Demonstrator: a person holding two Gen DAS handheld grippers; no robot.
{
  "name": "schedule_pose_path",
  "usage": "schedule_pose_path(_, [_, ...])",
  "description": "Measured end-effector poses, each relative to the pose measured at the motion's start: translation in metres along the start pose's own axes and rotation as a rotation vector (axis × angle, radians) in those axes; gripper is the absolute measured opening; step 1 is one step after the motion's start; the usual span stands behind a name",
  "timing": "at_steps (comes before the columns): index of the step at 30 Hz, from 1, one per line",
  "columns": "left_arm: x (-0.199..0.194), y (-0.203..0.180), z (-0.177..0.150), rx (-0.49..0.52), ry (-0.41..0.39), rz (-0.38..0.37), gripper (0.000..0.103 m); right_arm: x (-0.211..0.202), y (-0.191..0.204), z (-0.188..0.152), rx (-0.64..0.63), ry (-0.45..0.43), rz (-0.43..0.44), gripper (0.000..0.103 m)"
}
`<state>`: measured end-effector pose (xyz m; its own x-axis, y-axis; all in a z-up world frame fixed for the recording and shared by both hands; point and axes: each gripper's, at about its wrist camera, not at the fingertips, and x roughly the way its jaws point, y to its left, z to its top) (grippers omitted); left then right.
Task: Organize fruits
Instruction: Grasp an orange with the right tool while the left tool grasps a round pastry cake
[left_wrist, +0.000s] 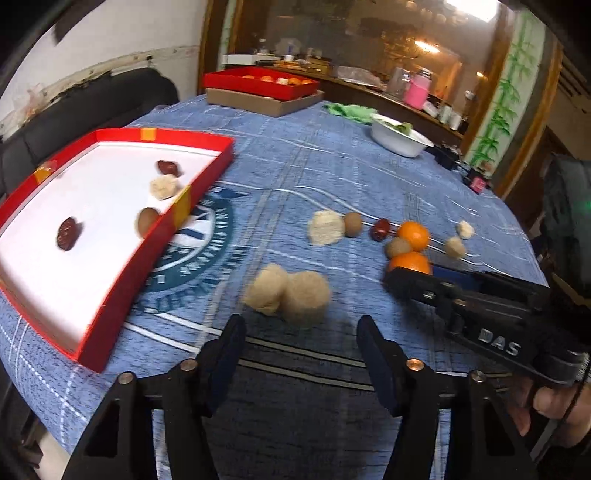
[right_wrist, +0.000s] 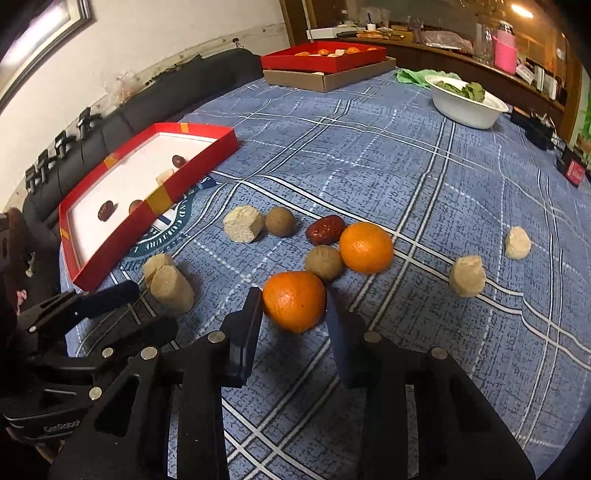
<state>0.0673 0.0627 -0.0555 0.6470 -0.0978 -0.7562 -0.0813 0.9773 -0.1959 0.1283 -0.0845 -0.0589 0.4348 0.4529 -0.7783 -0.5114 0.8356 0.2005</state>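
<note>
My right gripper (right_wrist: 293, 306) is open with its jaws on either side of the near orange (right_wrist: 294, 300) on the blue cloth; I cannot tell if they touch it. A second orange (right_wrist: 365, 247), a red date (right_wrist: 325, 229), two brown round fruits (right_wrist: 324, 262) and several beige lumps (right_wrist: 243, 223) lie around it. My left gripper (left_wrist: 301, 332) is open and empty, just short of two beige lumps (left_wrist: 288, 295). The red tray (left_wrist: 162, 232) with a white floor at the left holds two dates, a beige lump and a brown fruit.
A second red tray (right_wrist: 321, 61) with oranges sits on a cardboard box at the far edge. A white bowl (right_wrist: 467, 105) with green leaves and a green cloth (right_wrist: 413, 75) stand at the back right. Black sofa (right_wrist: 207, 77) runs behind the table.
</note>
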Motion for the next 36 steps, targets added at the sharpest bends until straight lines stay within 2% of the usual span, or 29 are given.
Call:
schedule_pose_path(5, [0.011, -0.010, 0.003, 0.020, 0.014, 0.012, 0.049, 0.000, -0.004, 0.000, 0.015, -0.005, 0.021, 0.034])
schedule_pose_path(7, [0.016, -0.009, 0.009, 0.021, 0.018, 0.027, 0.034, -0.002, -0.004, 0.000, 0.018, -0.009, 0.029, 0.034])
schedule_pose_path(9, [0.022, -0.007, 0.017, 0.007, 0.029, 0.025, 0.027, -0.002, -0.005, 0.000, 0.021, -0.011, 0.037, 0.034])
schedule_pose_path(16, [0.027, -0.012, 0.023, 0.023, 0.020, 0.049, 0.025, -0.002, -0.008, 0.000, 0.031, -0.013, 0.055, 0.034])
schedule_pose_path(23, [0.016, -0.011, 0.016, 0.008, 0.011, -0.007, 0.025, -0.003, -0.007, 0.000, 0.026, -0.018, 0.051, 0.034])
schedule_pose_path(36, [-0.002, -0.017, 0.005, 0.017, -0.019, -0.026, 0.025, -0.021, -0.003, -0.015, 0.013, -0.022, 0.018, 0.034])
